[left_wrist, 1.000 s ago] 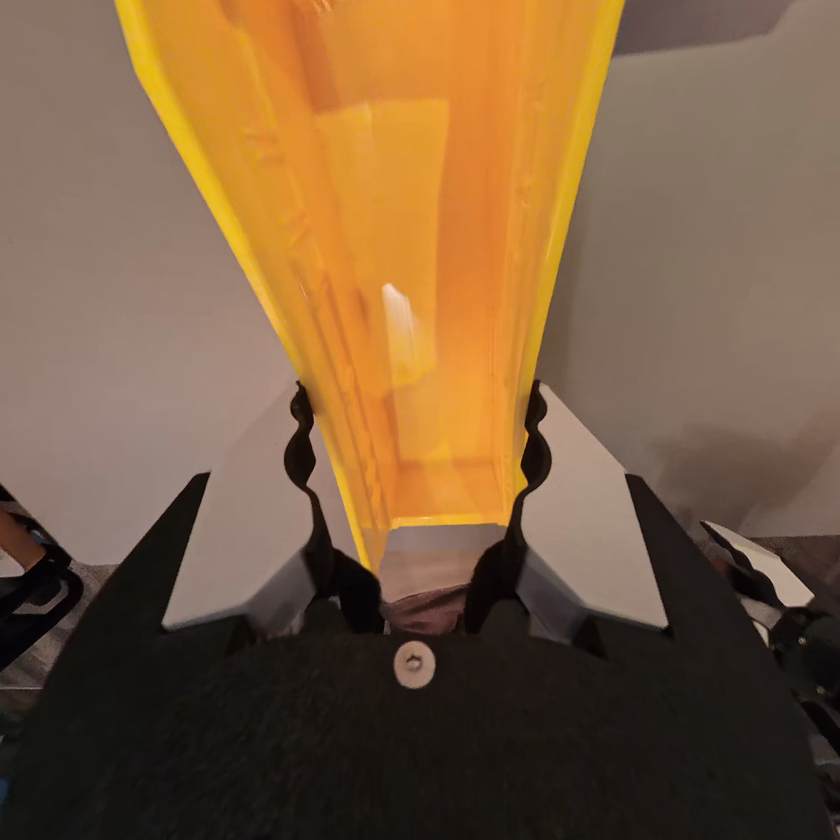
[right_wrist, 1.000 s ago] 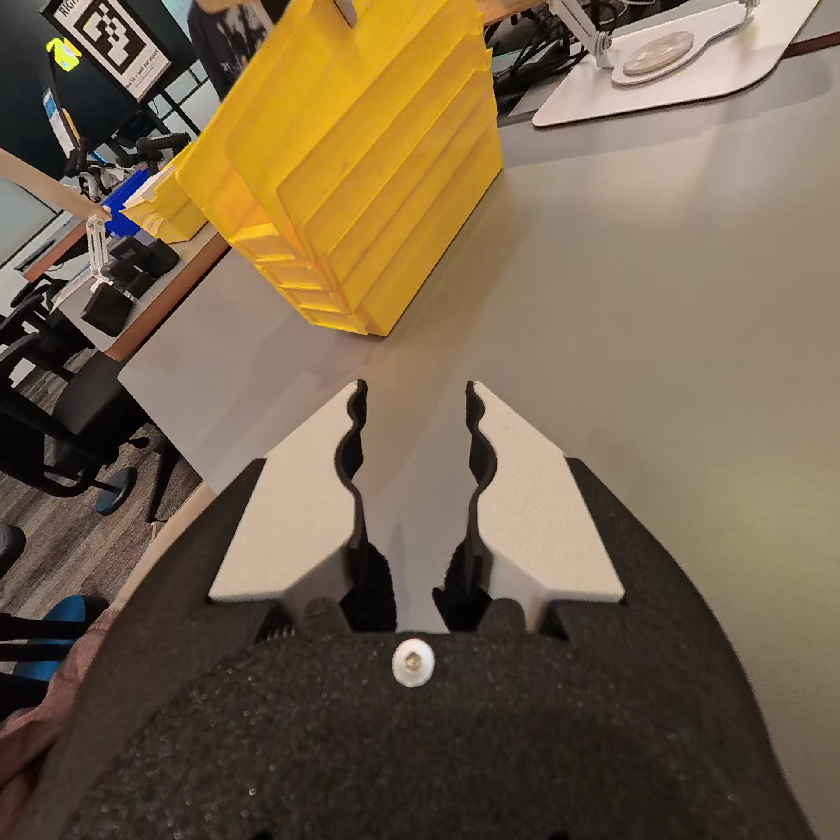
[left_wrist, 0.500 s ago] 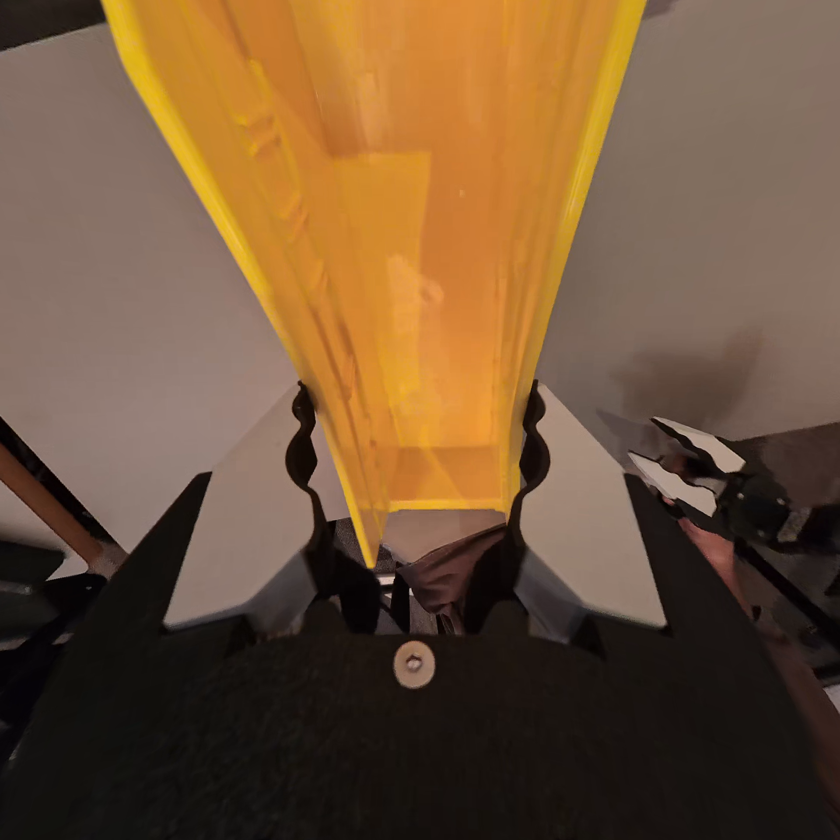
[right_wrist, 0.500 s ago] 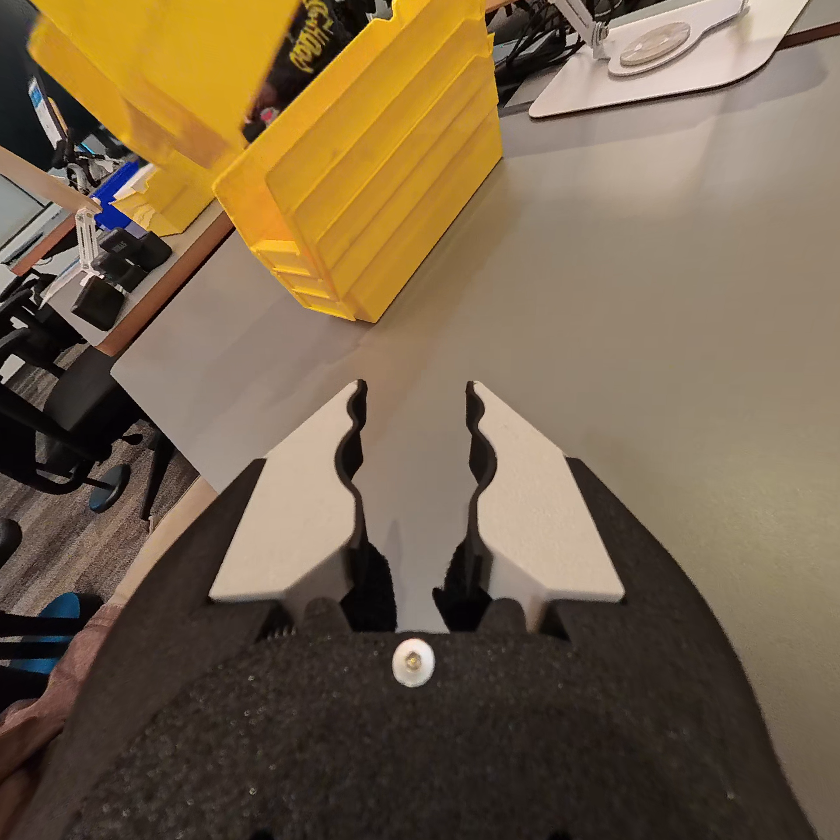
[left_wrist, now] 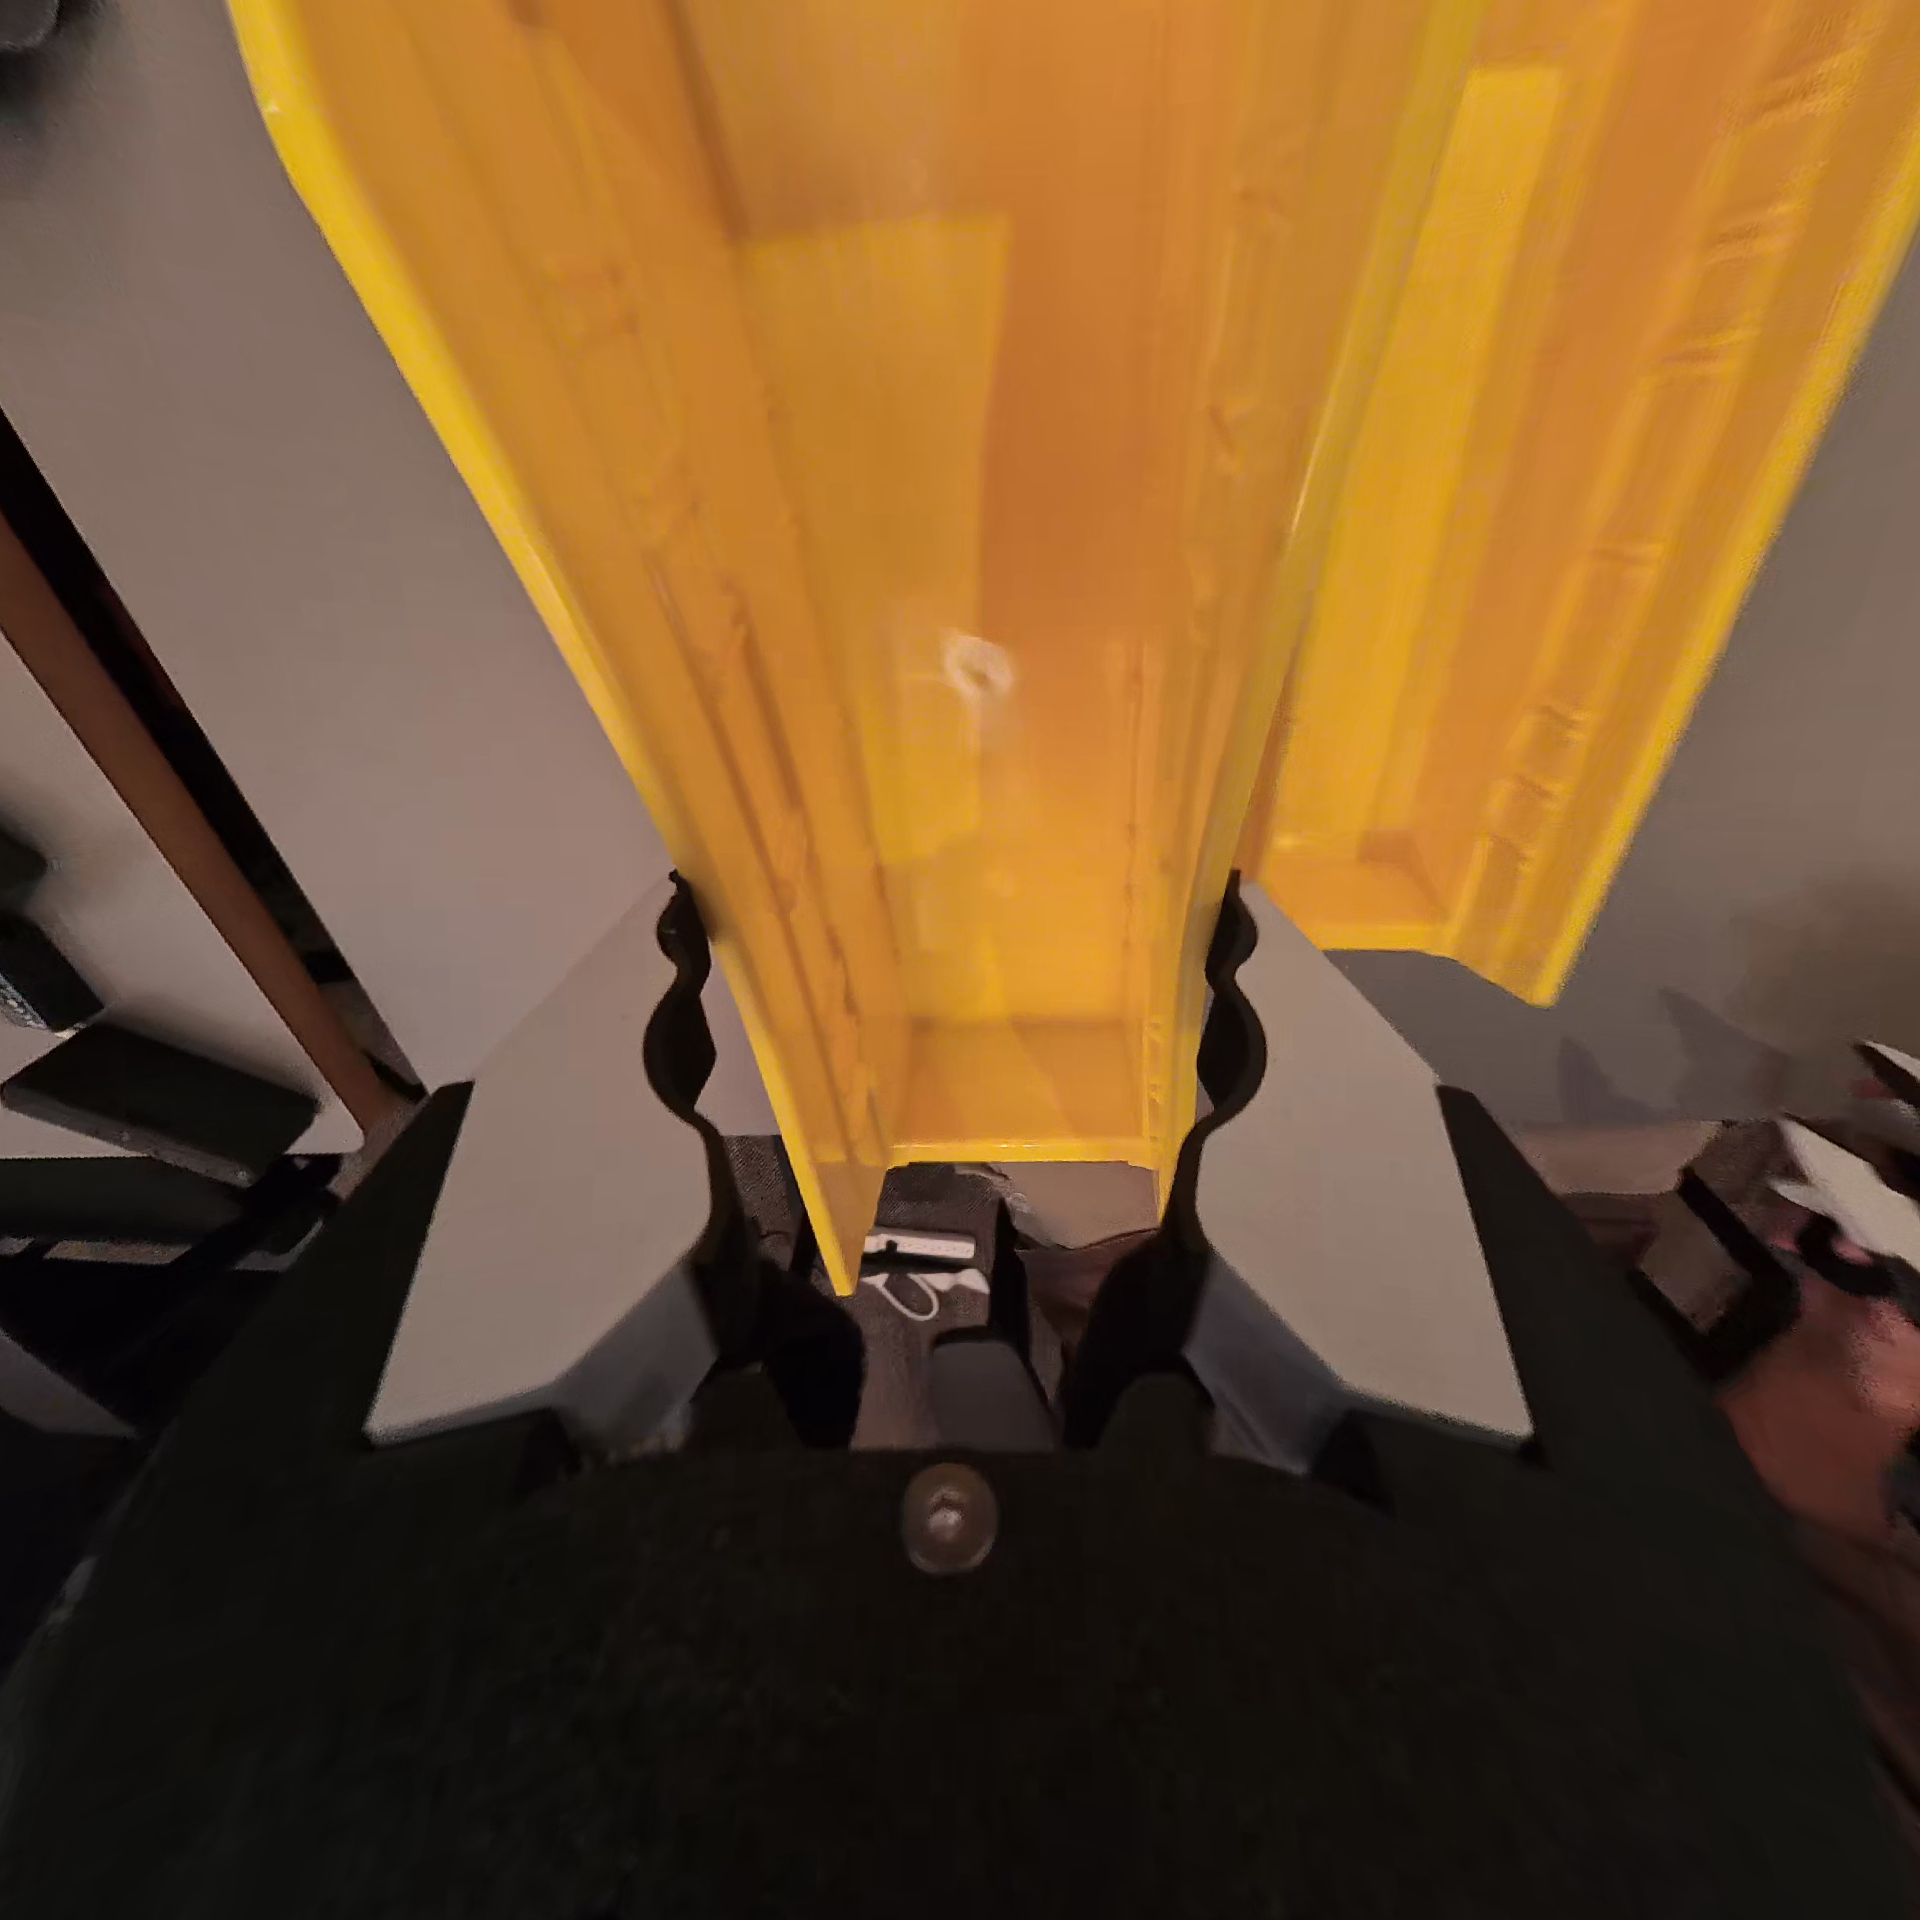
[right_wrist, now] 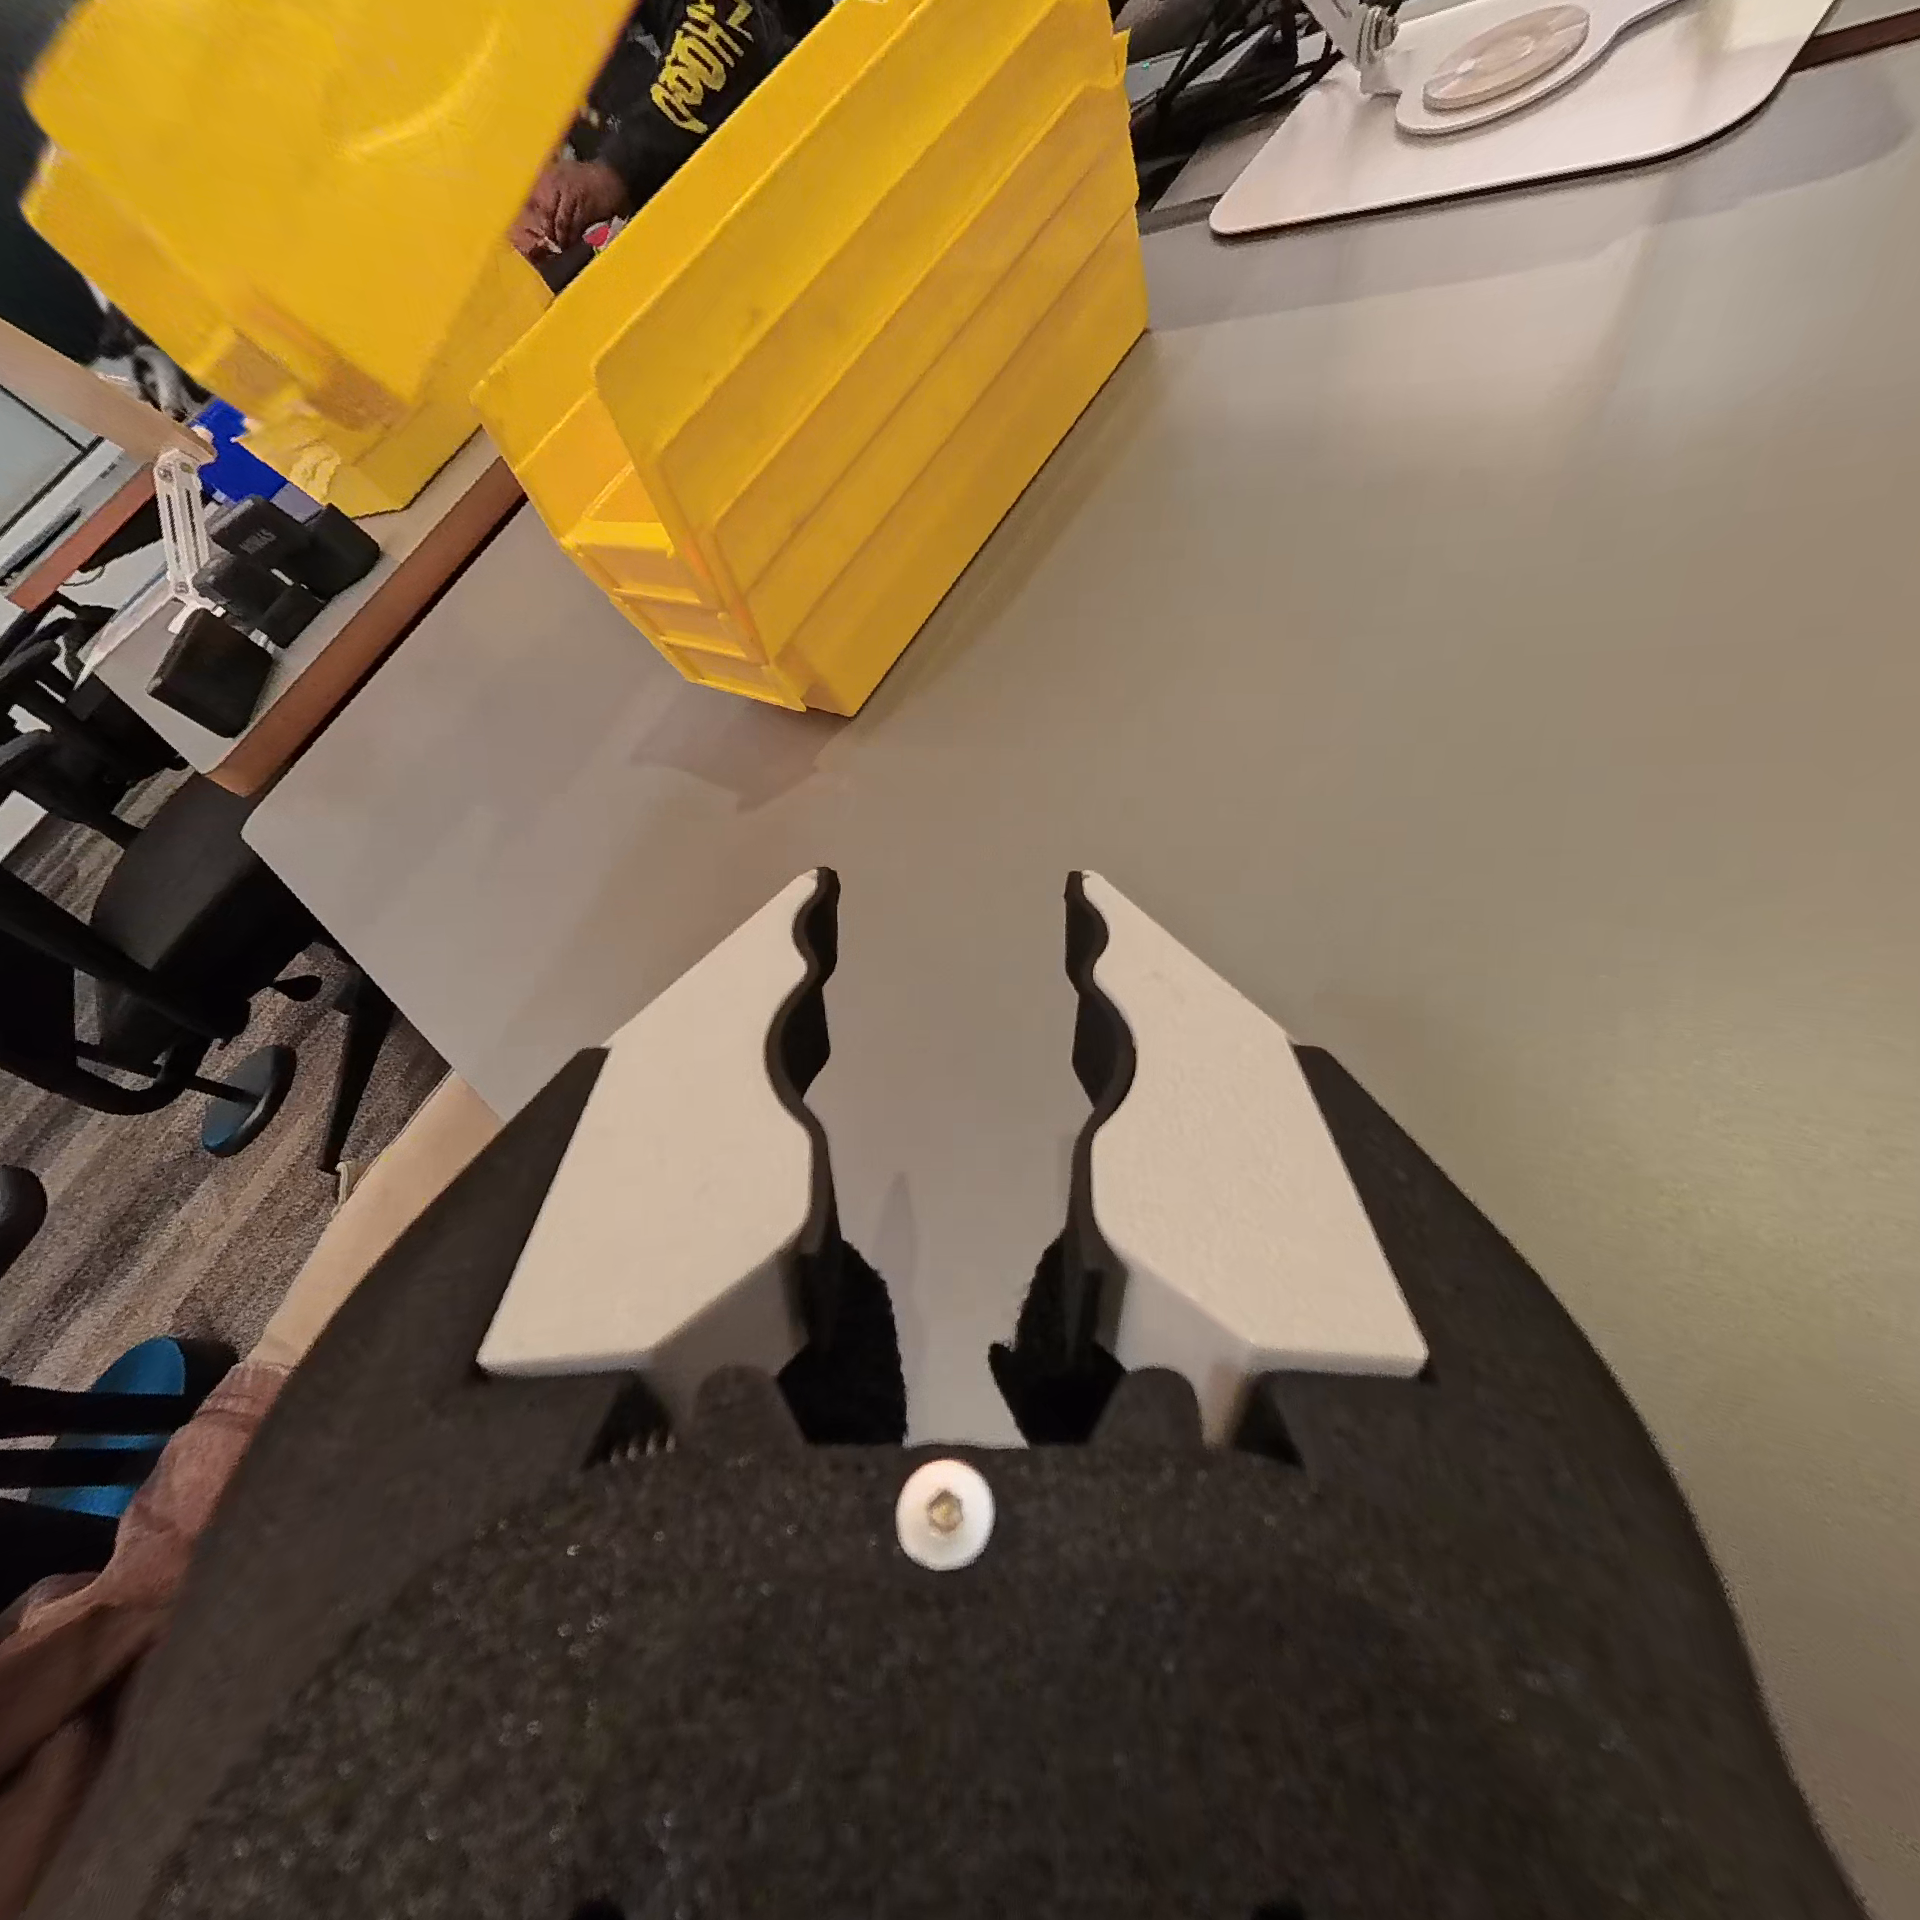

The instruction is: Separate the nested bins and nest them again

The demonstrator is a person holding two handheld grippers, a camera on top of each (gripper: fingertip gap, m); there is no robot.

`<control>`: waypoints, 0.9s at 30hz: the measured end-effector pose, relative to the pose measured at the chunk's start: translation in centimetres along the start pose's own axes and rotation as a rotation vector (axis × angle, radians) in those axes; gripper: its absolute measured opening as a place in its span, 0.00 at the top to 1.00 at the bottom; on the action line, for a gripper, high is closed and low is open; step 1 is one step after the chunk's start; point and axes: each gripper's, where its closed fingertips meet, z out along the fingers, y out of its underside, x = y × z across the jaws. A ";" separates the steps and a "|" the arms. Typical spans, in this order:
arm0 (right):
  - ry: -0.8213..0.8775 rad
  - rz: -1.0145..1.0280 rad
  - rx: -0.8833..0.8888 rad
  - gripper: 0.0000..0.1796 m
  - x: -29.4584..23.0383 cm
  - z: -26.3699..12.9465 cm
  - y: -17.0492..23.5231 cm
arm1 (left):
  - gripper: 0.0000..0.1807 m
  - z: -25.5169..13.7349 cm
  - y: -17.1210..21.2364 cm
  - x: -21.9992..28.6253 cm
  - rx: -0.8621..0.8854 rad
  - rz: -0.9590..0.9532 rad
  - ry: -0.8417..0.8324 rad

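The left tool (left_wrist: 951, 1049) is clenched on the wall of a yellow bin (left_wrist: 935, 468), lifted off the grey counter (left_wrist: 260, 540); in the right wrist view that lifted bin (right_wrist: 301, 197) hangs blurred at the far left, clear of the surface. A second yellow bin (right_wrist: 883, 416) sits on the counter (right_wrist: 1455, 779) just right of the lifted one, its ribbed side facing the near edge; in the left wrist view it (left_wrist: 1538, 520) shows just right of the held bin. The right tool (right_wrist: 948, 997) is released, its white fingers (right_wrist: 675, 1143) apart over bare counter, well short of the resting bin.

The counter is matte grey and smooth. At its far right lies a flat white stand base (right_wrist: 1507, 114). To the left a neighbouring wood-edged desk (right_wrist: 312, 707) carries more yellow bins (right_wrist: 384, 457), a blue box (right_wrist: 234, 457) and small black blocks (right_wrist: 260, 603). Black office chairs (right_wrist: 135, 935) stand on wood-patterned flooring (right_wrist: 156, 1226).
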 end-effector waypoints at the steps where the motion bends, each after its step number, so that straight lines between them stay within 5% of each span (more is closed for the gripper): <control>1: 0.000 -0.002 -0.003 0.76 0.0 0.0 0.1 | 0.48 1.5 0.0 -0.7 -0.017 0.002 -0.013; 12: -0.007 -0.021 -0.058 0.76 -0.5 0.9 1.3 | 0.46 14.9 -0.6 -2.4 -0.137 -0.008 0.002; 27: -0.001 -0.095 -0.118 0.76 -1.3 1.8 2.5 | 0.32 16.1 -2.5 -0.1 -0.014 0.042 -0.046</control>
